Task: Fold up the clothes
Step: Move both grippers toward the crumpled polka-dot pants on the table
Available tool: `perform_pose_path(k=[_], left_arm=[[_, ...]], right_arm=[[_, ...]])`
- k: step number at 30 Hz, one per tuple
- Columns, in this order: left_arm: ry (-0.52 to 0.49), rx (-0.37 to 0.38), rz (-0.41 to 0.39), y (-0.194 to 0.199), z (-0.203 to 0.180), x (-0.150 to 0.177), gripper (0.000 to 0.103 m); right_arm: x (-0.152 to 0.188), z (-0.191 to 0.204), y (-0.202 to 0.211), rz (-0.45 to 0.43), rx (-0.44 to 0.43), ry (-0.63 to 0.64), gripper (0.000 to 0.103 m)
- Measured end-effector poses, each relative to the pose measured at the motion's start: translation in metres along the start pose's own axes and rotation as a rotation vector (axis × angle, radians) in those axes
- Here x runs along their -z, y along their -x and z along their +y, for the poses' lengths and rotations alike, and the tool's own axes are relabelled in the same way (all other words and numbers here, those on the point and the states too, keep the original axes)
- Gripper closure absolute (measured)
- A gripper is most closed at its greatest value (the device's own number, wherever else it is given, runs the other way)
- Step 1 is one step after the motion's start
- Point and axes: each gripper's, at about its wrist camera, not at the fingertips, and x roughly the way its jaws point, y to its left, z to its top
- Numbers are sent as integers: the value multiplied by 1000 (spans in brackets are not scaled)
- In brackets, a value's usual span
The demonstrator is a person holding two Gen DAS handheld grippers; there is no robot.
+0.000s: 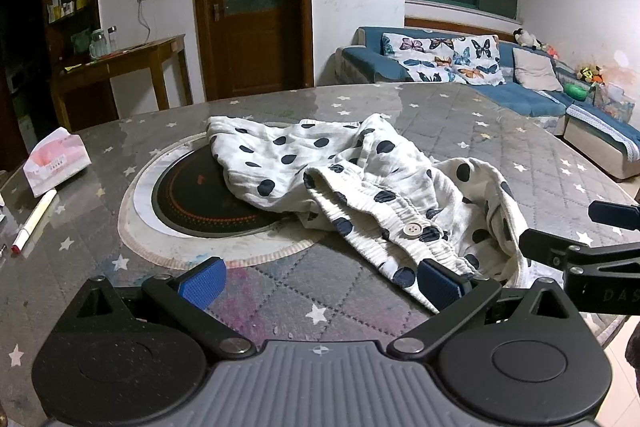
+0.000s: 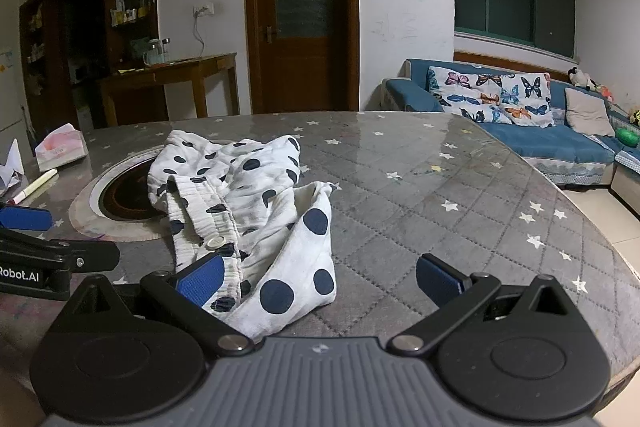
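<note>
Right wrist view, grey star-quilted table, crumpled polka-dot garment, blue sofa, both tongs spread wide.

"Robot.AI" in white on left tool body; "DAS" faint, cut off, on right tool body.

Tissue pack — marker beside
</note>
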Motion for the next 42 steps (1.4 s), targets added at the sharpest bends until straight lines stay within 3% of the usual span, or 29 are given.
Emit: perform_pose_path(k=[12,22,29,32,42], left_arm=[[-13,1,-10,0,-3,-3,0],[-34,-1,-58,-14,3,-32,0],[-85,26,-62,-47,-2,-60,1],[-108,42,-47,-67,-4,-72,6],[-146,108,83,-141,-4,-85,14]], right_arm=[[-1,-18,-7,11,-13,-26,0],[-6,-30,-17,25,-26,-43,0],[-14,-38,-37,51,-55,-59,0],[-17,-40,-47,66,-63,-61,0],[-20,-50,-75,134,-114,-108,12]])
